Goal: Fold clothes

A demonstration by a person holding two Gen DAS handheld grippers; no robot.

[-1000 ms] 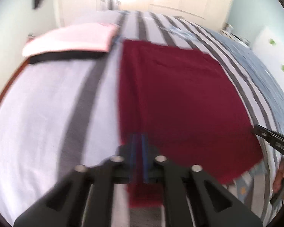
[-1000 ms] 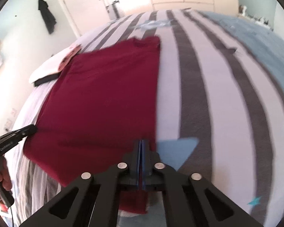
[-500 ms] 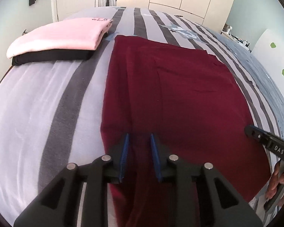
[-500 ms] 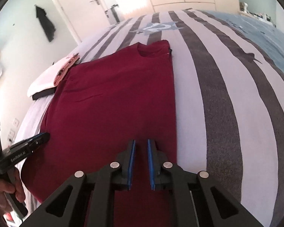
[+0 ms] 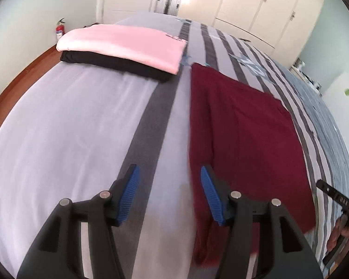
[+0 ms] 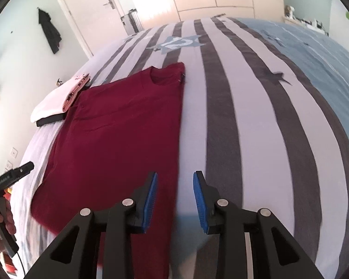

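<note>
1. The dark red T-shirt (image 6: 118, 134) lies flat on the striped bed (image 6: 256, 139), side panels apparently tucked in, collar at the far end.
2. Left claw (image 5: 168, 194) is opening with nothing between its pads, straddling the shirt's left edge.
3. Right claw (image 6: 174, 200) is opening too, empty, over the right edge.
4. A good next fold would likely pinch both near hem corners evenly.
5. Pink folded garment (image 5: 125, 44) rests on a black one (image 5: 118, 64) nearby.

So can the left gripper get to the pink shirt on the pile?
Probably yes. The left gripper, jaws opening and empty, faces bare bedspread, and nothing lies between it and the pink shirt, though that sits farther up the bed.
</note>
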